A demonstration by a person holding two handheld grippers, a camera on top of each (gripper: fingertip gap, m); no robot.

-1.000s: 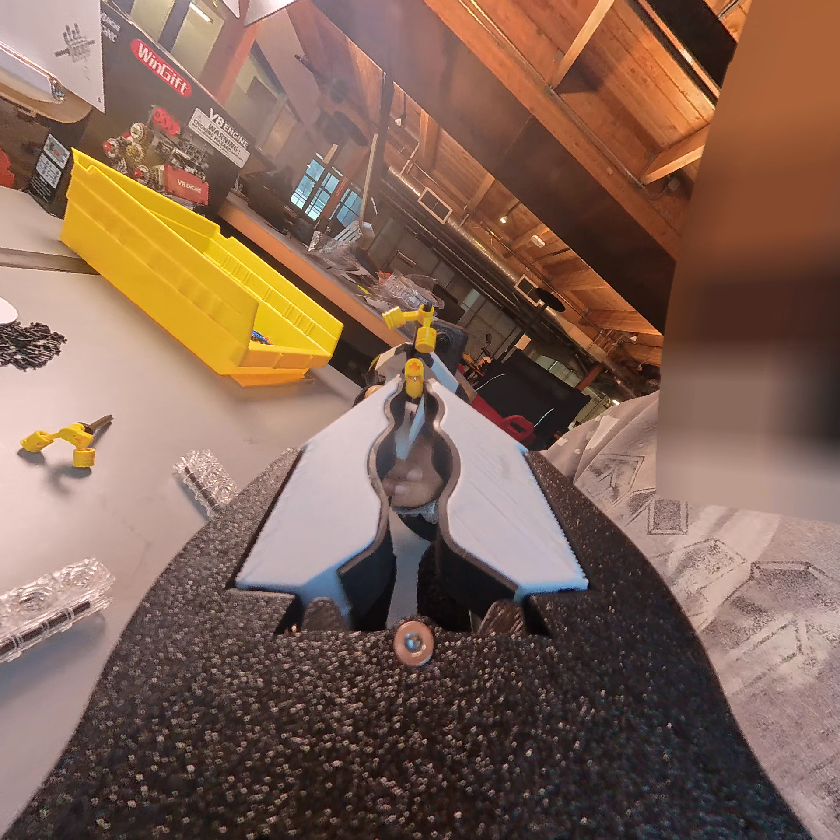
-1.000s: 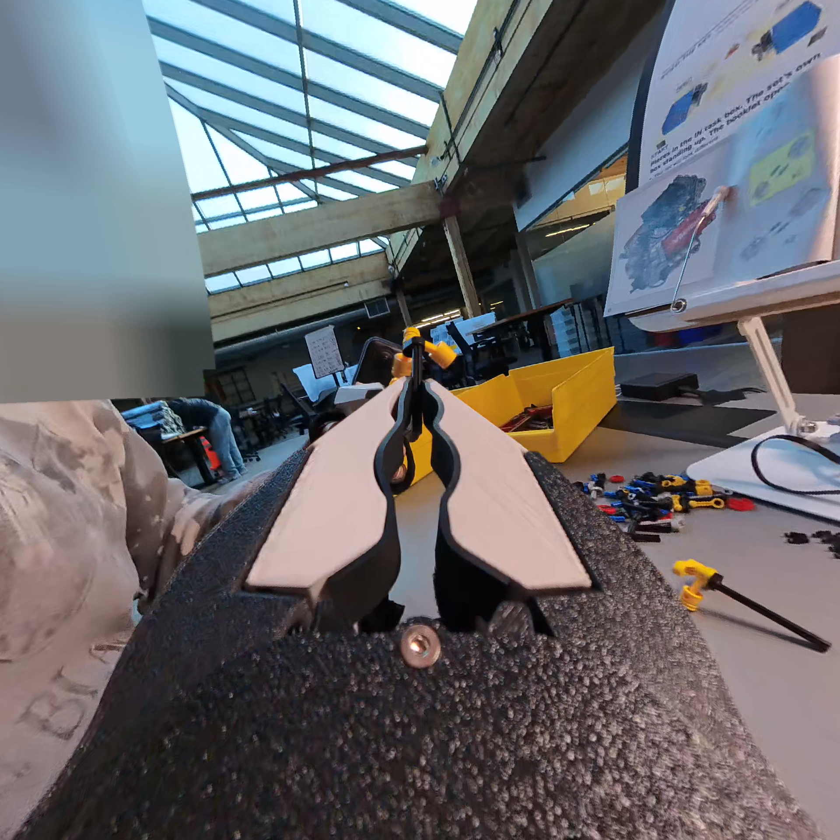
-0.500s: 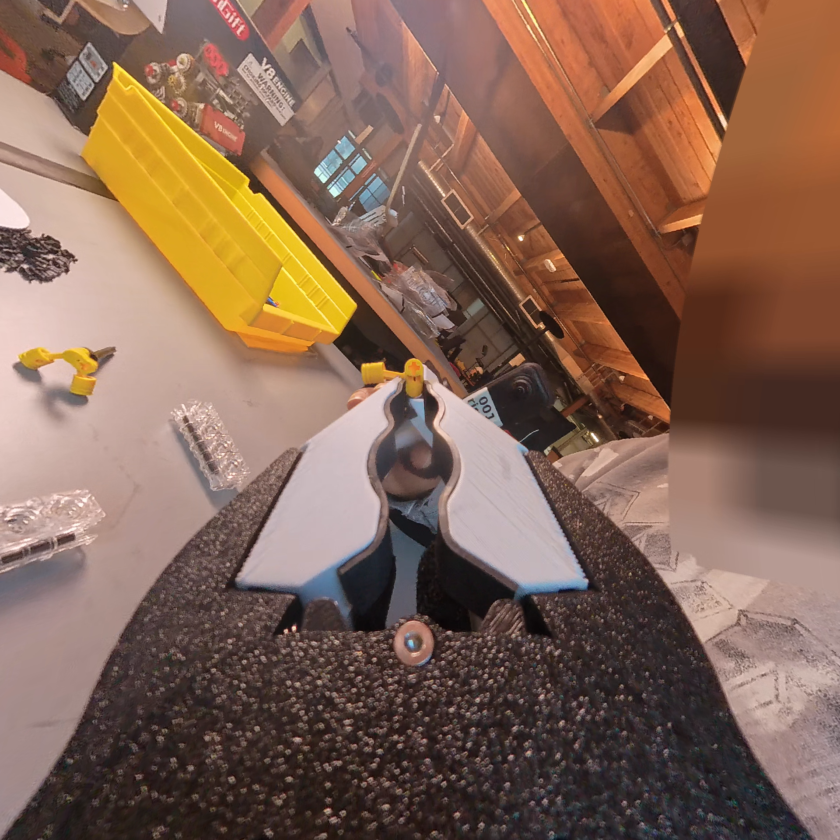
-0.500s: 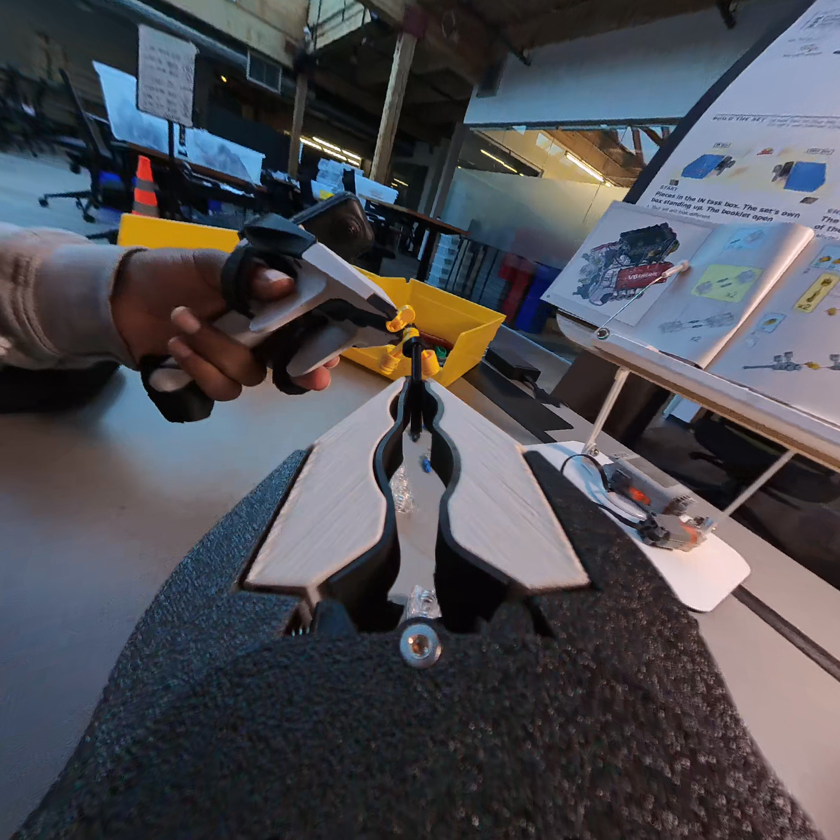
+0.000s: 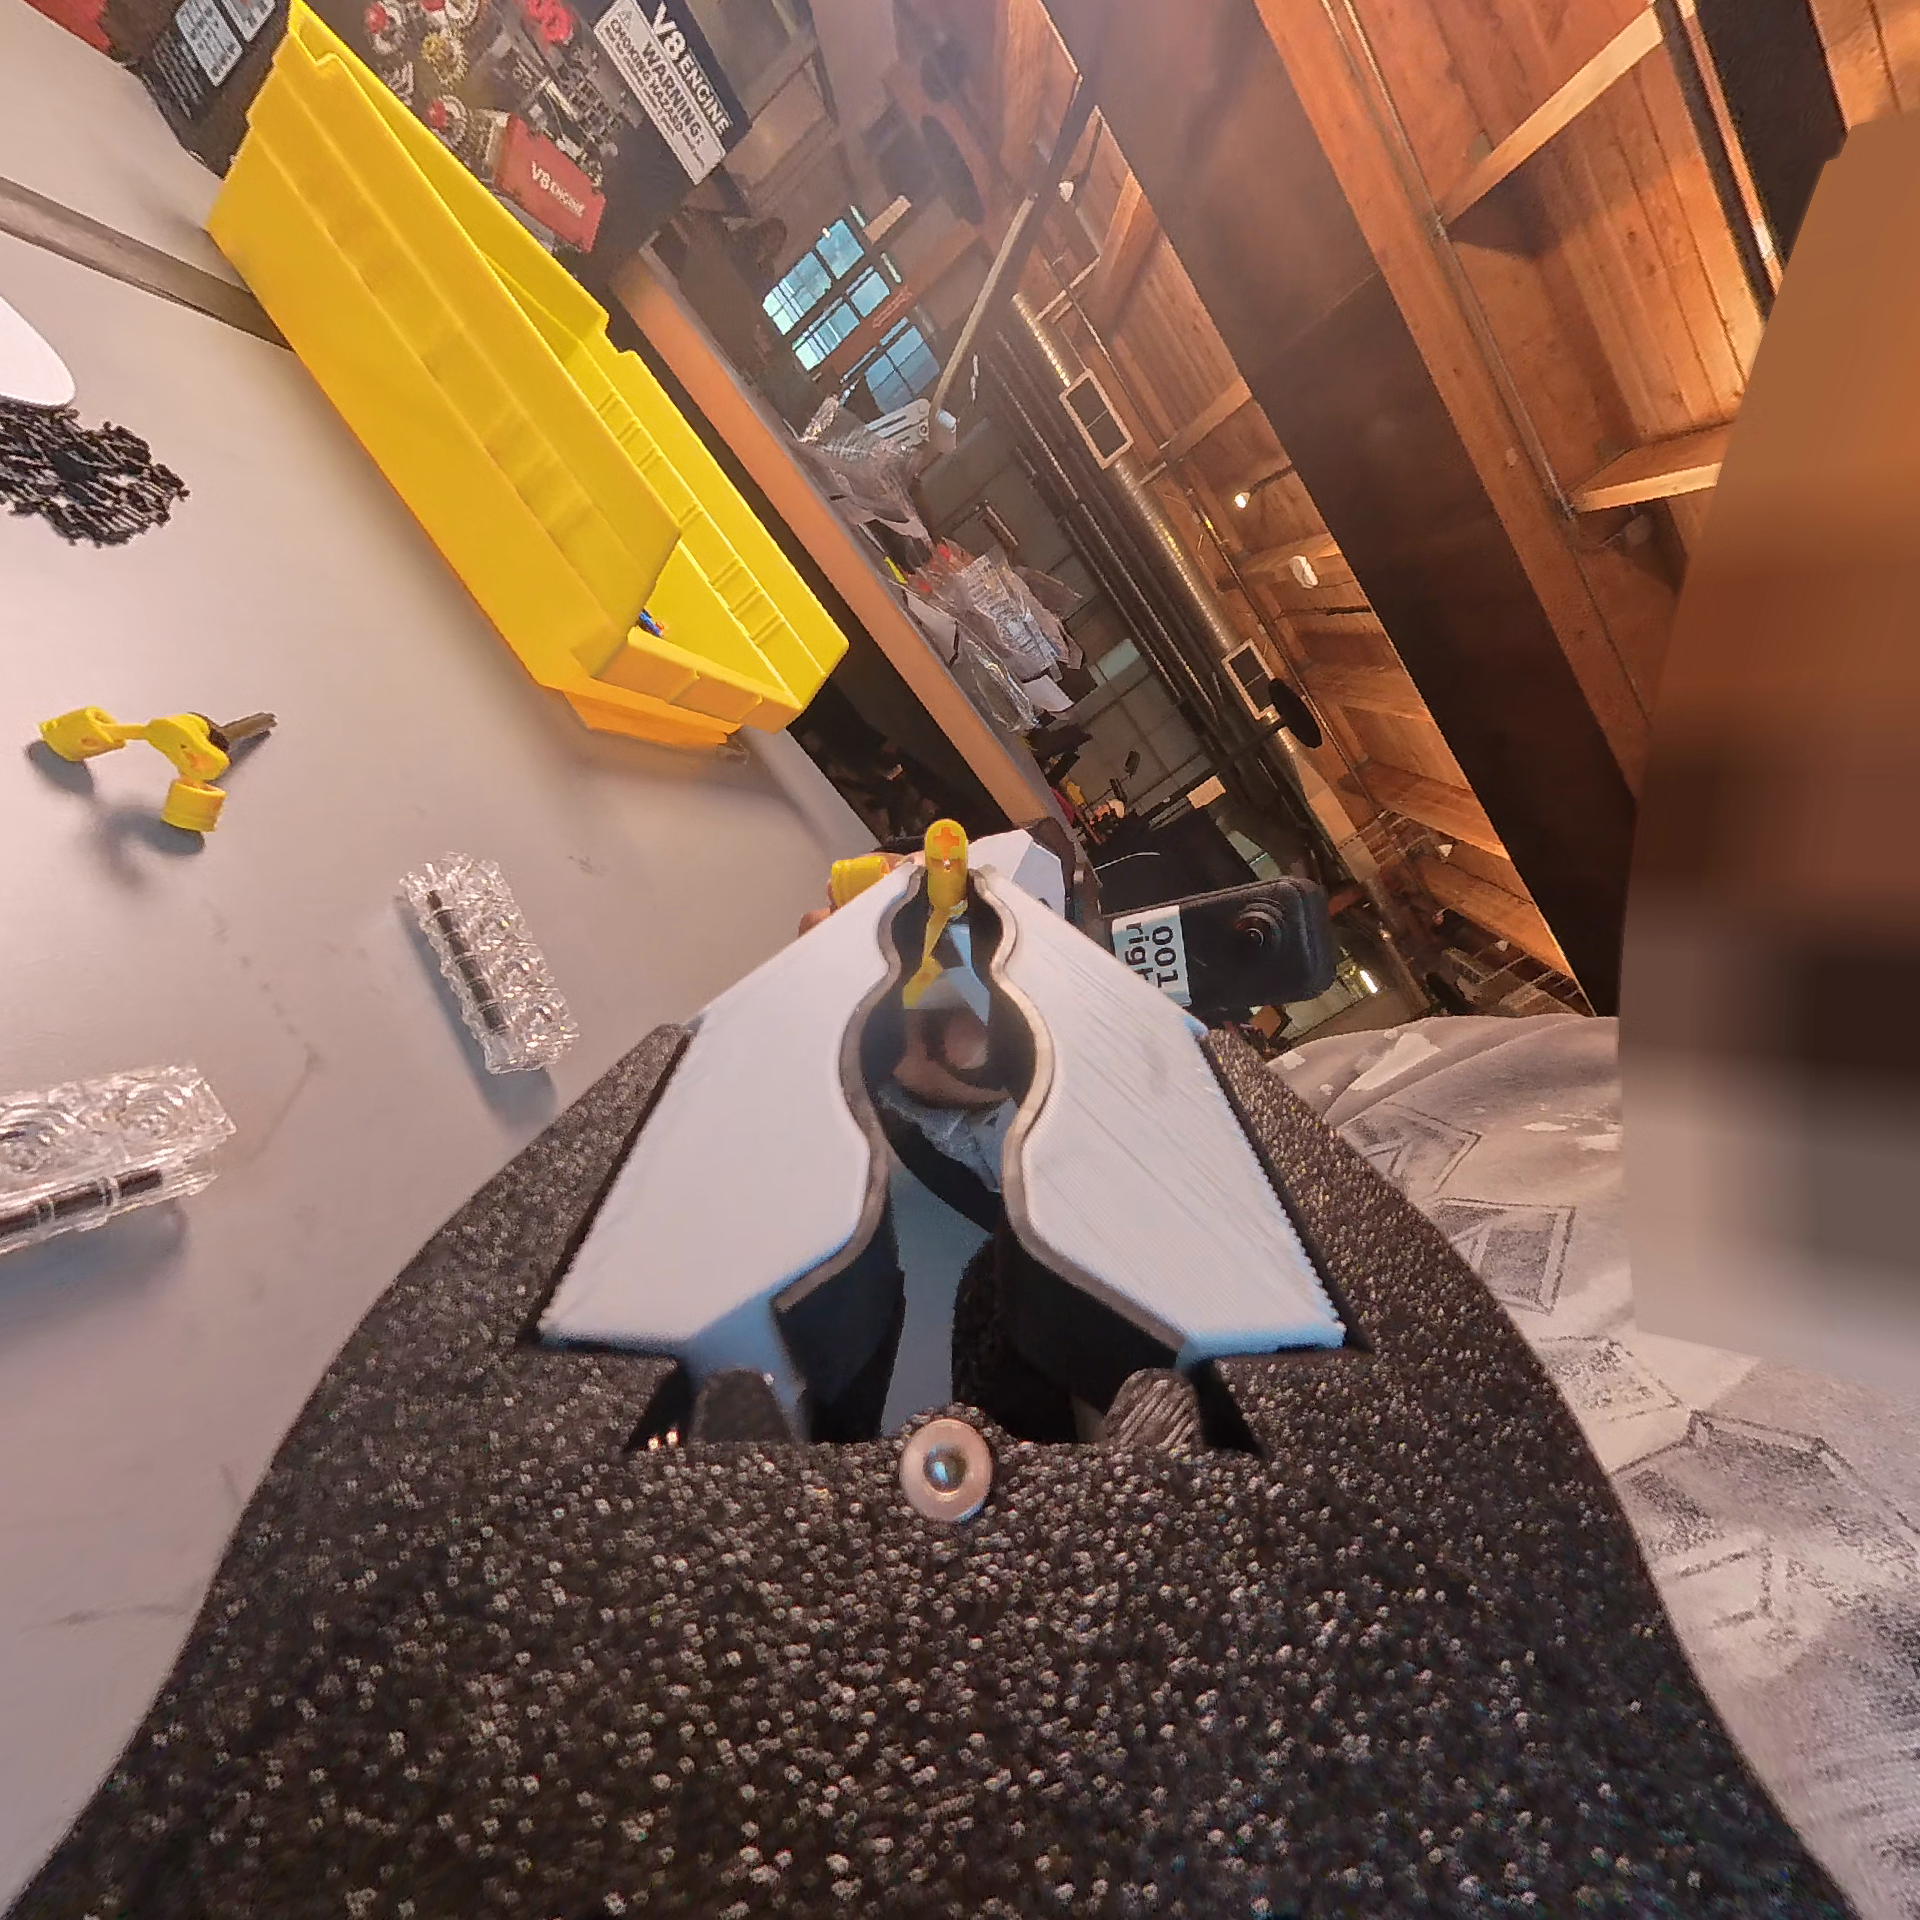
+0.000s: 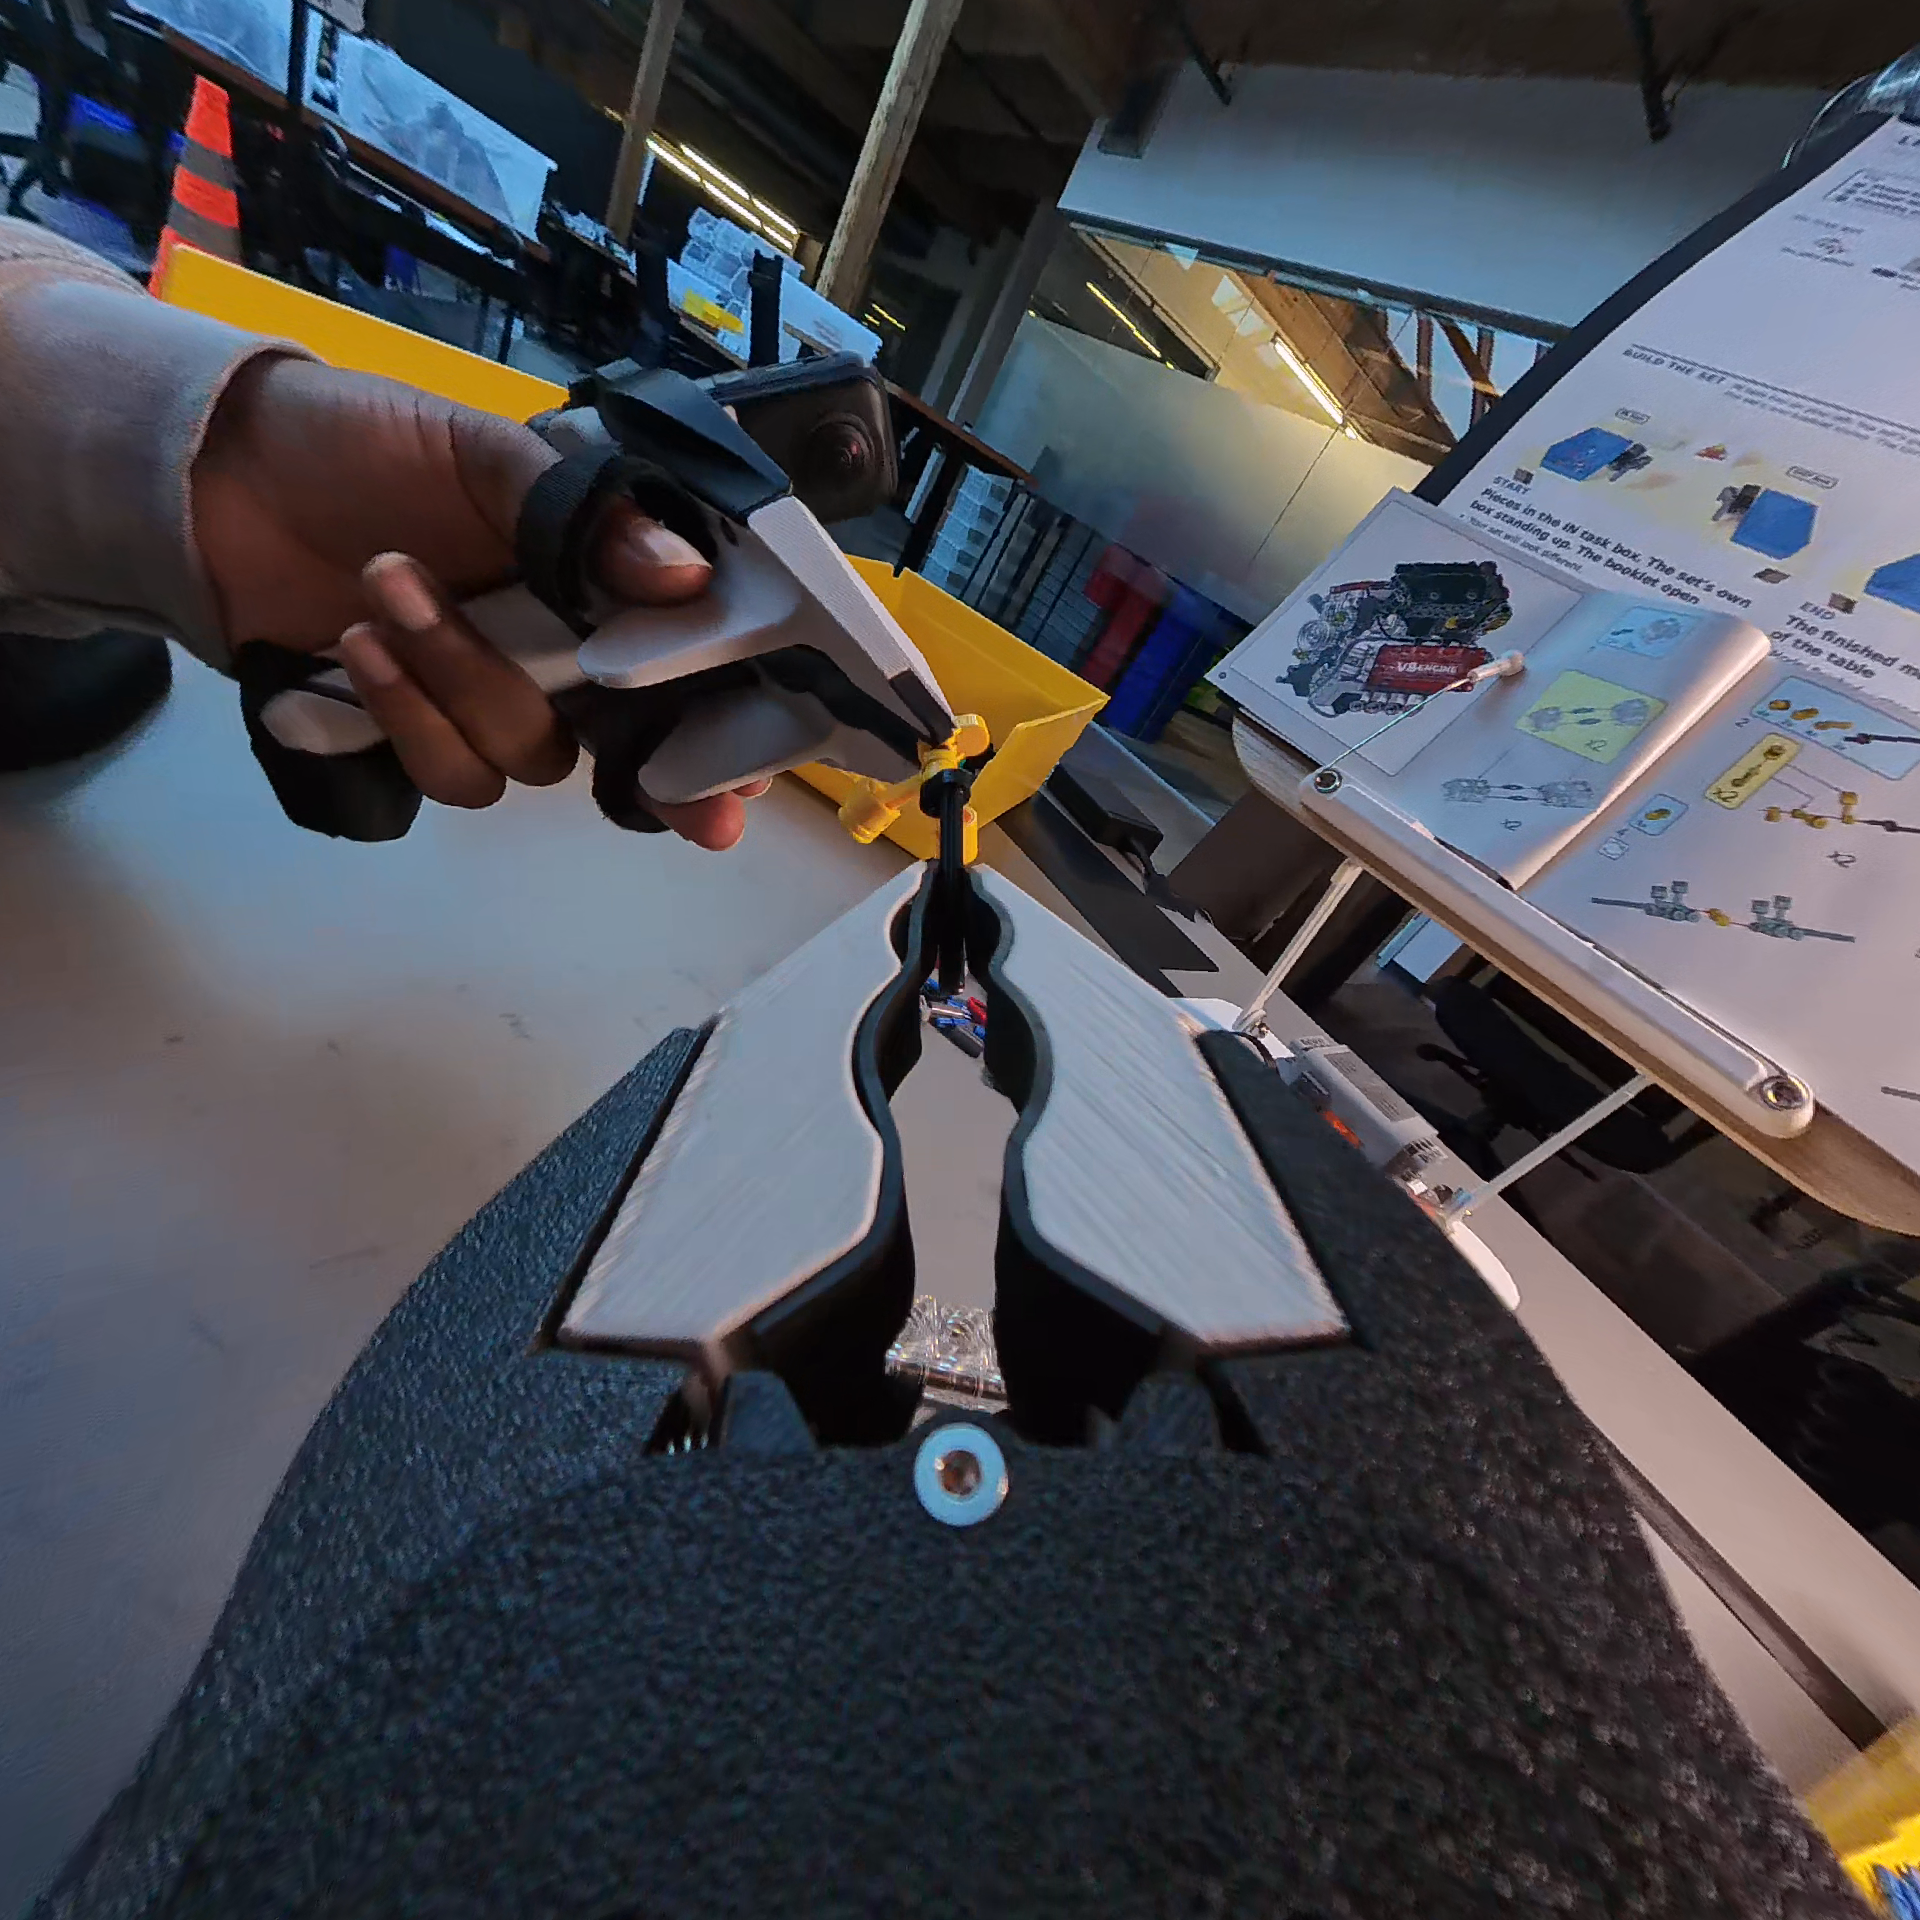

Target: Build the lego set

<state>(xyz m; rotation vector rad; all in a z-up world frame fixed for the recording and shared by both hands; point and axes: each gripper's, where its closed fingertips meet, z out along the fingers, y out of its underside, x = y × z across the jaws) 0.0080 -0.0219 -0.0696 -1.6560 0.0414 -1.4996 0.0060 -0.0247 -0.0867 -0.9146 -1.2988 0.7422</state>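
Note:
My left gripper (image 5: 945, 888) is shut on a small yellow connector (image 5: 943, 854) held above the grey table (image 5: 312, 935). In the right wrist view my right gripper (image 6: 948, 883) is shut on a thin black axle (image 6: 948, 831) that stands upright. The yellow connector (image 6: 914, 784) sits on the axle's top end. The left gripper (image 6: 935, 727), held by a hand (image 6: 395, 582), pinches that connector from the upper left. The right gripper's camera body (image 5: 1247, 935) shows just beyond the left gripper's tips.
A yellow bin (image 5: 499, 416) stands at the back of the table. A yellow crank piece with a dark stub (image 5: 156, 748), two clear plastic parts (image 5: 488, 961), and a pile of black pins (image 5: 78, 483) lie on the left. An instruction booklet on a stand (image 6: 1558, 675) is at the right. My left and right fingertips are right by each other.
Both grippers have tilted and turned, the right one down from the ceiling toward the table. The left gripper and hand have come into the right view. Both stay shut on the joined parts.

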